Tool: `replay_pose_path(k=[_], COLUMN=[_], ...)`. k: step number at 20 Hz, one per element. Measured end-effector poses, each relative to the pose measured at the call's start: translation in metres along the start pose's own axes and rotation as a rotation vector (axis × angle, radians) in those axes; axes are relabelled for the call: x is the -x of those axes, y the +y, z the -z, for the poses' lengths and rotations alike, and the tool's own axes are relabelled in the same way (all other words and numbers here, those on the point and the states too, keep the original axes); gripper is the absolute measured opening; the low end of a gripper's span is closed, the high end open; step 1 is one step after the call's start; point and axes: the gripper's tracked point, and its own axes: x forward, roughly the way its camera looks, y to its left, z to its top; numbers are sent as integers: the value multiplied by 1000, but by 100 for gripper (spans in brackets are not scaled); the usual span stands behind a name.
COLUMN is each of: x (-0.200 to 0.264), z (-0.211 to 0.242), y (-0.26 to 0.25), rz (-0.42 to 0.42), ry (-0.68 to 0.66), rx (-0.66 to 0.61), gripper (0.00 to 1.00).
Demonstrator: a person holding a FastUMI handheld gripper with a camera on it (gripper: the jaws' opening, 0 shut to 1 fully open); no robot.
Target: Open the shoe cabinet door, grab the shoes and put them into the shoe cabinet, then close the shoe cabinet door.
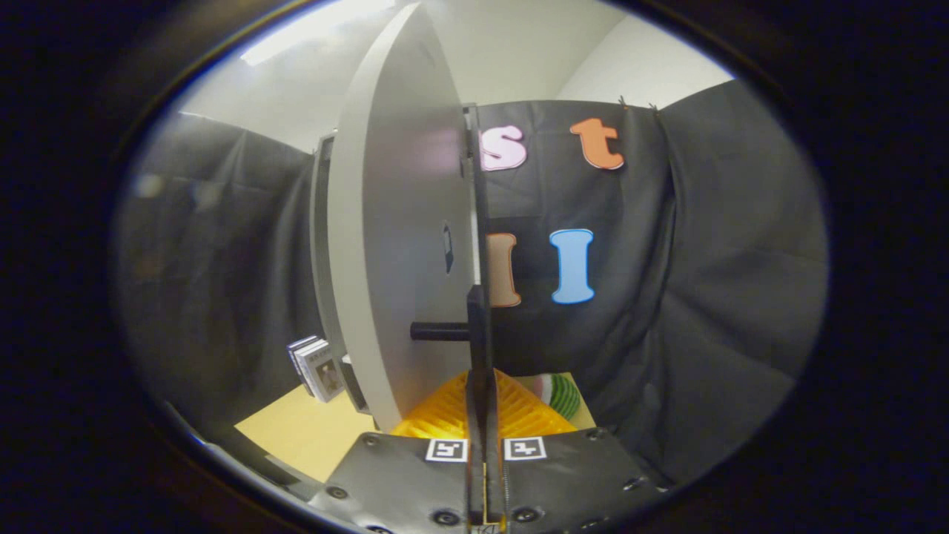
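Observation:
The shoe cabinet door [400, 222], a pale grey panel, stands swung open and nearly edge-on straight ahead. Its dark edge lines up with my fingers. A short black handle [437, 331] sticks out sideways from the door at fingertip height, just left of the tips. My gripper [478, 311] is shut, its fingers pressed together with nothing visible between them and the tips up against the door's edge. The cabinet body [322, 252] shows behind the door on the left. A watermelon-patterned shoe [561, 393] lies just right of the fingers, partly hidden.
An orange ribbed plastic object [445, 415] lies low behind the fingers. A small stack of boxed cards or books [317, 367] leans by the cabinet's foot on the yellow tabletop [304, 437]. Black cloth walls close in on both sides.

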Motion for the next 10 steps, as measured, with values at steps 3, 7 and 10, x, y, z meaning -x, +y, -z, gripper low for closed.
replay_pose_path(k=[3, 7, 10], x=[0, 3, 9], z=[2, 3, 1], y=[4, -5, -5], rz=[-38, -34, -23], ry=[9, 26, 14], rx=[3, 59, 51], gripper=[5, 7, 7])
